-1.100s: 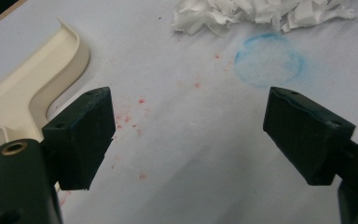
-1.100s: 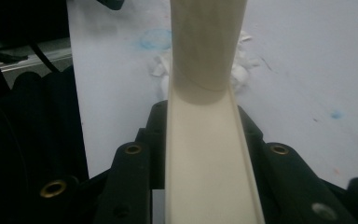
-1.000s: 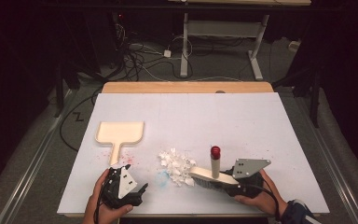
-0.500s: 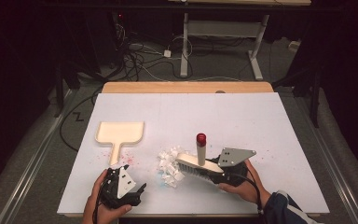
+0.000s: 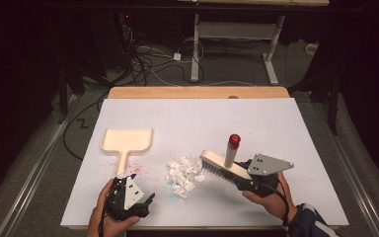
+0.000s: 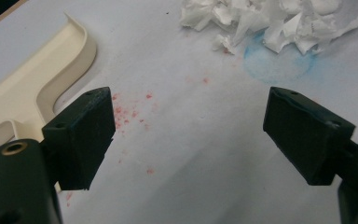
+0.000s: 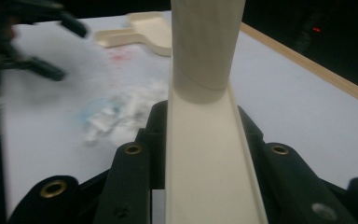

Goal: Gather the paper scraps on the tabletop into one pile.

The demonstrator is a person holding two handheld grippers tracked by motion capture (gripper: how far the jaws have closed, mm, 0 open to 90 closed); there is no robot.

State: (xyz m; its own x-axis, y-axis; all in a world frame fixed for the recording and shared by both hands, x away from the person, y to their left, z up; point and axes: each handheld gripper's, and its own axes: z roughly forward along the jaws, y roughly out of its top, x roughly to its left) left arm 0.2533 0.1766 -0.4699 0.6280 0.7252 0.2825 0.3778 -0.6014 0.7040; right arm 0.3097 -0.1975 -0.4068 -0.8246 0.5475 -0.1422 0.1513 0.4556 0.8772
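A cream brush (image 5: 222,165) with dark bristles and an upright handle ending in a red knob hangs tilted just right of a pile of white paper scraps (image 5: 183,172). My right gripper (image 5: 239,178) is shut on the brush's back (image 7: 205,116), its jaws pressing both sides (image 7: 200,154). A cream dustpan (image 5: 127,140) lies flat to the left, handle toward me. My left gripper (image 5: 145,201) rests near the front edge, open with nothing between its jaws (image 6: 189,135). From there the dustpan (image 6: 42,79) lies to the left and the scraps (image 6: 270,21) ahead.
The white table top (image 5: 286,128) has red specks (image 6: 130,112) by the dustpan handle and a faint blue ring (image 6: 275,65) under the scraps. A wooden strip (image 5: 197,92) runs along the far edge. Cables and a table frame (image 5: 237,39) are on the floor beyond.
My right gripper swept the brush left against the scraps, then lifted it slightly up and back to the right. The left gripper has stayed put.
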